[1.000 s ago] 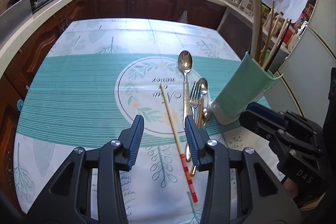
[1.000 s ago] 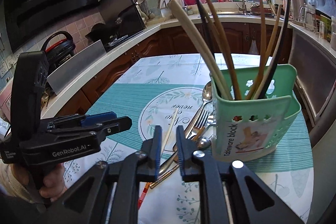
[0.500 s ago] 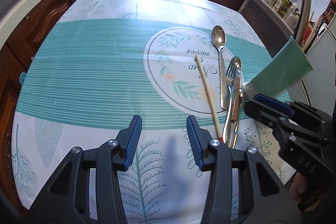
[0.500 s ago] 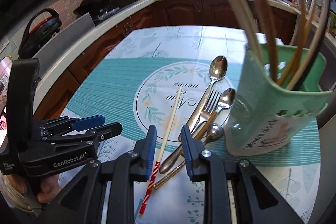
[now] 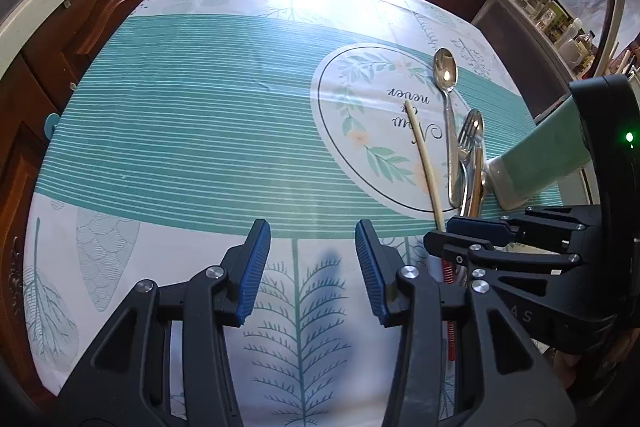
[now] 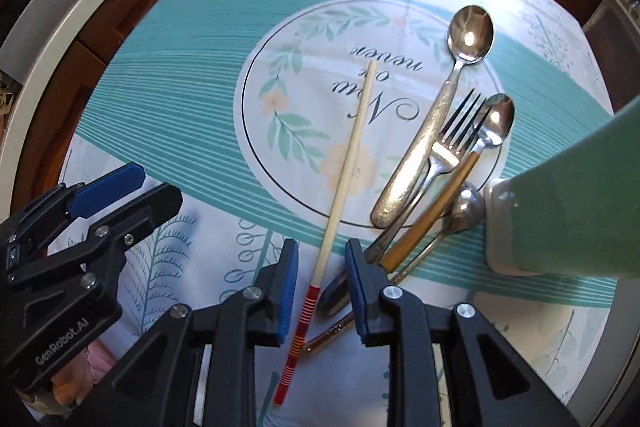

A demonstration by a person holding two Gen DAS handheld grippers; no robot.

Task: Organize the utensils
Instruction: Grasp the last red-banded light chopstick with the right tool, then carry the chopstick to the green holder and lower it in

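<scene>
Since a second ago both my hands have dropped toward the table (image 5: 168, 147) and tipped down, so the kitchen counters have slid out of the top of both views and the tablecloth fills them. My right tongs (image 6: 322, 267) now straddle the chopstick (image 6: 352, 155), its red-striped end lying between the blue pads; the pads stand a little apart on either side and are not pressing it. My left tongs (image 5: 312, 267) are spread over bare cloth printed with a fern, nothing between them. The loose utensils lie together just right of the chopstick: a large spoon (image 6: 468, 35), a fork (image 6: 452, 135), a wooden-handled small spoon (image 6: 496, 123) and another spoon (image 6: 464, 203) underneath, handles crossing. The green utensil holder (image 6: 568, 203) stands just beside them on the right.
</scene>
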